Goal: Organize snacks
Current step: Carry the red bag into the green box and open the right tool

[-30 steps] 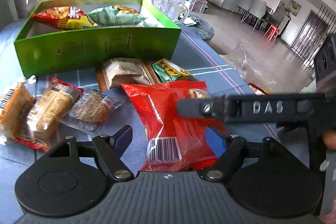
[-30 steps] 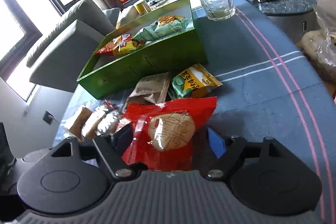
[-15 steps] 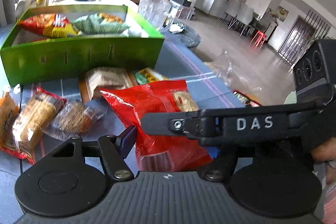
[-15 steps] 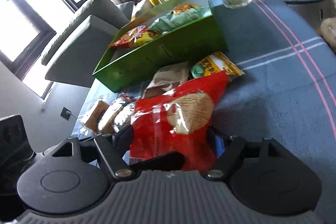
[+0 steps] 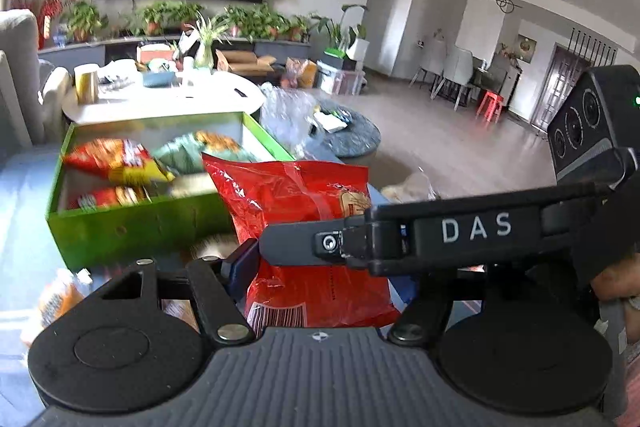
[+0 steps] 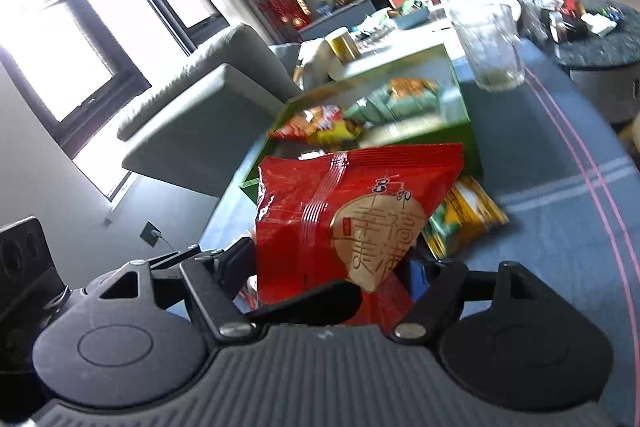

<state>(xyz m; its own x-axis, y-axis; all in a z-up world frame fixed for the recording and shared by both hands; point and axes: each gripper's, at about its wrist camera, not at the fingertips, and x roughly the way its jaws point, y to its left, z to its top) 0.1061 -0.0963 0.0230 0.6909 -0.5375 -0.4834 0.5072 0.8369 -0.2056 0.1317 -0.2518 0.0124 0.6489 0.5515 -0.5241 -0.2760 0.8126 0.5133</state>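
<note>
The red bag (image 6: 352, 215) stands upright in the middle of both wrist views, lifted off the blue worktop (image 6: 560, 227). In the right wrist view it rises between the right hand-held gripper (image 6: 334, 277), whose fingers press in on its lower edge from both sides, so this gripper looks clamped on the bag. In the left wrist view the bag (image 5: 304, 211) also sits between the blue pads of the left hand-held gripper (image 5: 320, 267); the right tool crosses in front and hides much of the contact, so I cannot tell whether the left one is gripping or merely framing the bag.

Holding the bag by its bottom seam keeps the stiff printed face up and the top free, which suits dropping it into a container. The green box (image 5: 132, 223), at centre left of the left view, is open-topped and already holds several packets (image 5: 116, 163), so it is likely the destination. It lies just behind the bag.

A yellow-green packet (image 6: 464, 223) lies on the worktop at right of the bag in the right view, still outside the box. A glass jug (image 6: 488, 43) stands beyond the box, upper right.
</note>
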